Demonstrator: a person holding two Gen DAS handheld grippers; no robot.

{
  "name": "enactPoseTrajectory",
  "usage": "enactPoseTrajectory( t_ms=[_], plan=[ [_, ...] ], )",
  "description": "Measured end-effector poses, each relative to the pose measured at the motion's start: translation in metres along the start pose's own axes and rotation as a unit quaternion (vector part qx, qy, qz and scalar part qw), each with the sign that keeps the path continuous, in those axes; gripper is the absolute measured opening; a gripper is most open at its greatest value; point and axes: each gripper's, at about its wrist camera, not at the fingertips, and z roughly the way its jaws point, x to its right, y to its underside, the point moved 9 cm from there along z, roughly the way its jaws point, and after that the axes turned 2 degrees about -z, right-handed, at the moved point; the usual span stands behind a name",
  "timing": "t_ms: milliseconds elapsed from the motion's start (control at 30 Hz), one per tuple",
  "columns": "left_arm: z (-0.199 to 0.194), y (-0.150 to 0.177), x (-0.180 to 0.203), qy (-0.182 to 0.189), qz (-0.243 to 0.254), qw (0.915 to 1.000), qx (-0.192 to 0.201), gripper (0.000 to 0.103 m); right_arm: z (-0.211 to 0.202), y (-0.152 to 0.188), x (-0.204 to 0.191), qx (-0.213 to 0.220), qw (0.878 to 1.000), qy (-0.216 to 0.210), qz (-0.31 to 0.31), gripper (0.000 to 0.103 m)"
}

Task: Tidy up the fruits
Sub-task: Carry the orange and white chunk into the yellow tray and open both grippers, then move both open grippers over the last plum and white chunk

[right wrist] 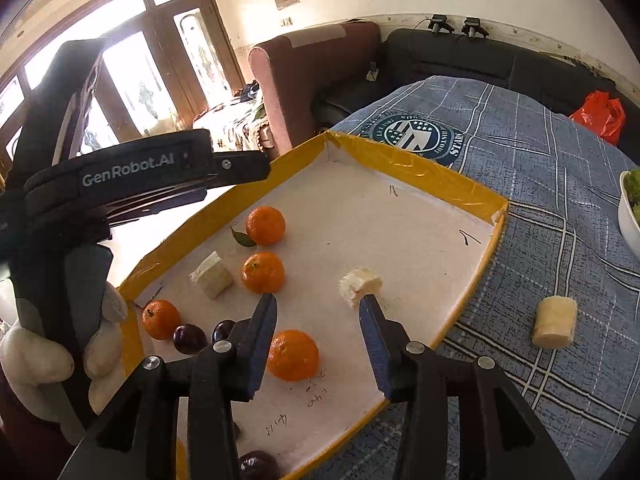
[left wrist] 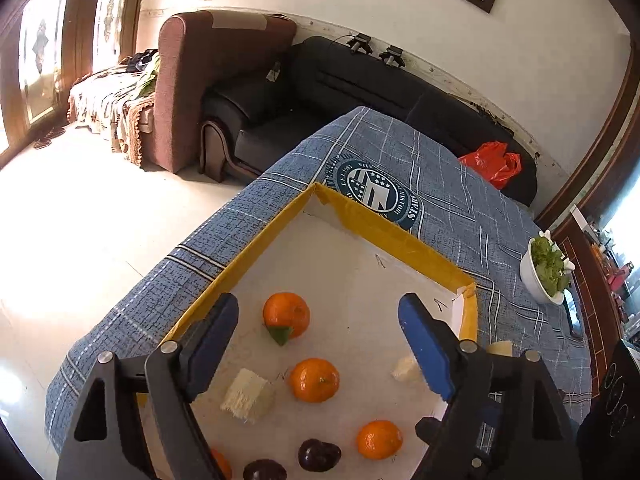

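Left wrist view: your left gripper (left wrist: 318, 344) is spread wide with nothing in it, hanging over the yellow-rimmed tray (left wrist: 384, 229). Right between the fingers sit two oranges (left wrist: 286, 314) with a pale chunk (left wrist: 248, 397) beside them, and a third orange plus two dark plums (left wrist: 319, 455) closer to you. So most of the fruit looks to be in the tray already, just scattered rather than grouped, as far as I can judge.

Right wrist view: your right gripper (right wrist: 318, 326) is open and empty too. The nearest orange (right wrist: 293, 355) lies just below the left finger, practically lined up for a grab. A white chunk (right wrist: 359, 286) sits right at the tip of the other finger. One pale piece (right wrist: 554, 322) is outside the tray on the blue checked cloth (right wrist: 540, 184), so that's probably left to bring in. A white bowl (right wrist: 629, 216) of greens is at the far right edge.
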Motion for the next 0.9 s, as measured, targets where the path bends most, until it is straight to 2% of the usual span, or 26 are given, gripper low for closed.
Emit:
enactPoseTrajectory(
  t_ms=[167,433,533,667,767,900],
  plan=[
    [-0.03,0.011,0.004,0.007,-0.023,0.9995,0.022,0.085,-0.023,0.008,0.018,0.014,1.0,0.012,0.023,0.051],
    [-0.038,0.057,0.039,0.017,-0.027,0.9994,0.013,0.085,-0.056,0.035,0.054,0.028,0.997,0.039,0.063,0.054],
    [-0.035,0.075,0.059,0.002,0.0,1.0,0.009,0.085,-0.071,0.05,0.074,0.03,0.994,0.05,0.087,0.055],
    [-0.046,0.091,0.082,-0.045,0.042,0.997,0.046,0.085,-0.094,0.071,0.109,0.04,0.989,0.067,0.126,0.055],
    [-0.052,0.099,0.102,-0.038,0.063,0.9956,0.057,0.085,-0.114,0.087,0.143,0.045,0.982,0.085,0.161,0.055],
    [-0.053,0.109,0.118,-0.012,0.069,0.9963,0.049,0.085,-0.141,0.104,0.184,0.056,0.973,0.11,0.194,0.055]
  ],
)
